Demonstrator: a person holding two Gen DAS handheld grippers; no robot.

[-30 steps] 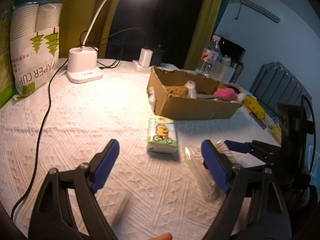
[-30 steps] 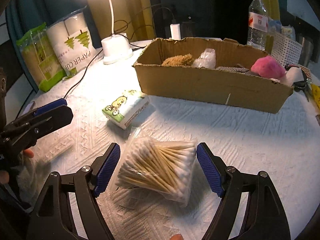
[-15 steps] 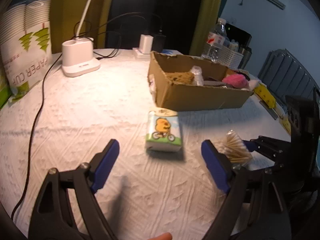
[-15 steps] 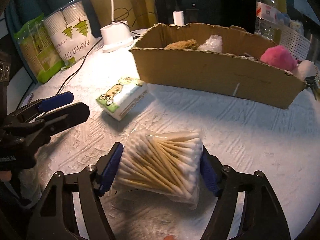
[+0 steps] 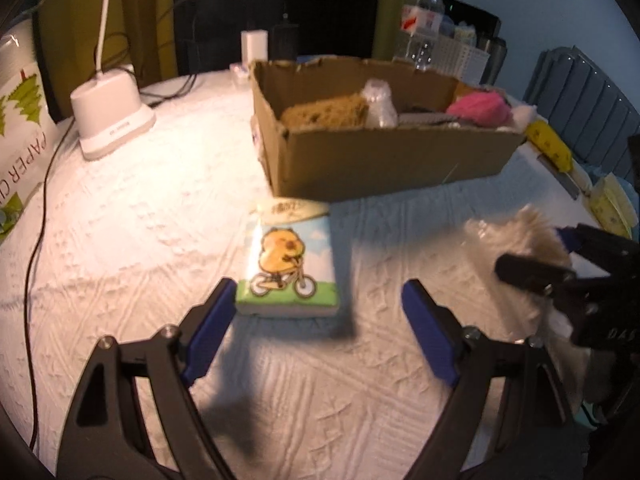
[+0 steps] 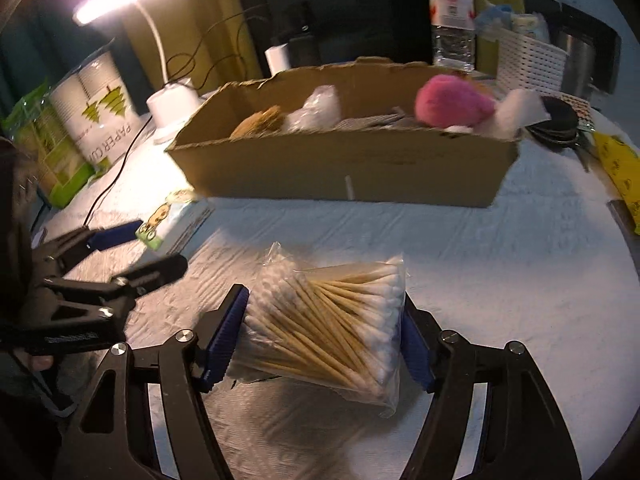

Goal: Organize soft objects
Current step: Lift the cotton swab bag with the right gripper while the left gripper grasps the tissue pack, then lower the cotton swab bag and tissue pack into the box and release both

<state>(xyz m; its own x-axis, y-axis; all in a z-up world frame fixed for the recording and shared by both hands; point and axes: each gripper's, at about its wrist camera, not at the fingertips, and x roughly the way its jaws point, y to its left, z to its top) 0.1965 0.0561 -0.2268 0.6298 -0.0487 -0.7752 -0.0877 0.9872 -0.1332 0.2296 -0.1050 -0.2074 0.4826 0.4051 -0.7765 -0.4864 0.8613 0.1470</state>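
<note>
cotton swabs (image 6: 328, 320) clamped between right jaws.

Each claw is the same build: two matte black plastic arms with triangular cut-outs, silver round screw heads at the joints, and a ribbed blue pad on the inside of each tip. The left claw (image 5: 318, 322) fills the lower part of its own view; the right claw (image 6: 323, 336) does likewise. Faint pale lettering marks one black bar at left in the right wrist view.
</note>
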